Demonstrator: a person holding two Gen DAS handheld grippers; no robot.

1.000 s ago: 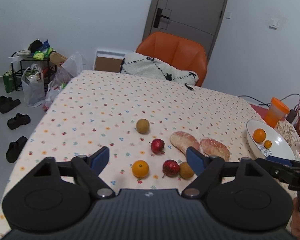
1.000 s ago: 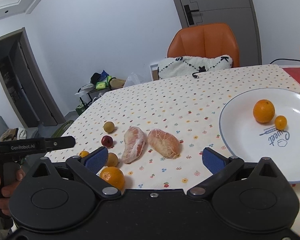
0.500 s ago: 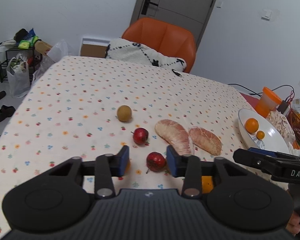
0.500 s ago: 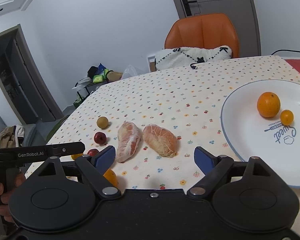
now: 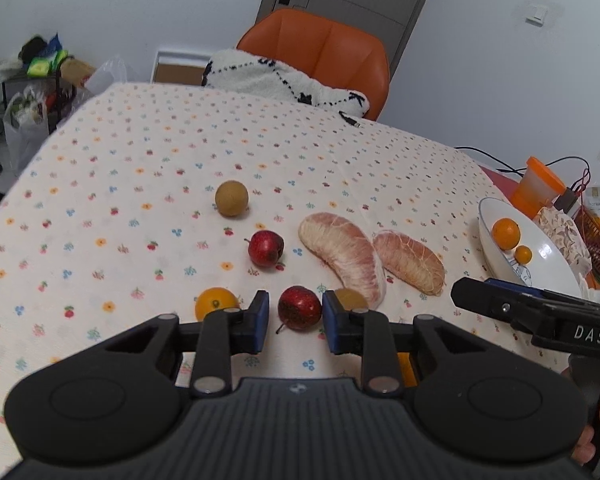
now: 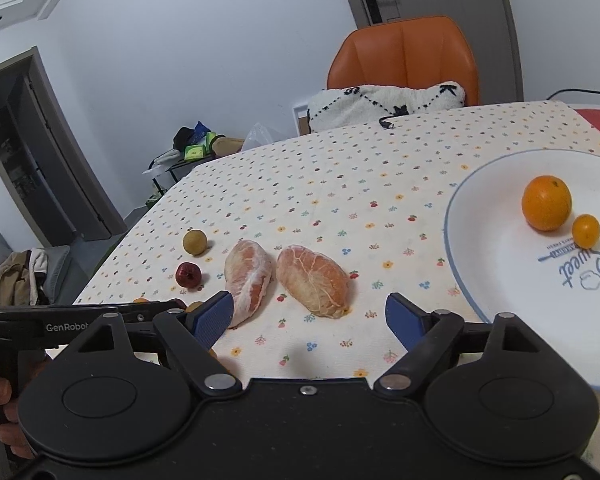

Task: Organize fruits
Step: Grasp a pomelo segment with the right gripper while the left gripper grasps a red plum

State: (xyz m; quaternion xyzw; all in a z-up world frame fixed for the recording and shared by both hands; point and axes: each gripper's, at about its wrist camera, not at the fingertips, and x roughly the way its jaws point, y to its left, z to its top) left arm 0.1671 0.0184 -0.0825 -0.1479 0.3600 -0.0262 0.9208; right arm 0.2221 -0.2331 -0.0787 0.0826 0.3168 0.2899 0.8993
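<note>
The left gripper (image 5: 293,316) has its jaws close around a small red fruit (image 5: 299,307), maybe not squeezing yet, so next it must pinch, lift and carry it to the white plate (image 5: 548,256), while the right gripper (image 6: 310,316) waits with jaws wide apart.

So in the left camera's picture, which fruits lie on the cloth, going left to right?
Orange → brown round fruit → far red fruit → red fruit between the tongs → large peeled segment → smaller peeled segment.

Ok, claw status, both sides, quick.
Left claw: narrowed around the near red fruit, a gap on its left side; not gripping it yet.
Right claw: wide open, empty, near the pomelo segments.
</note>
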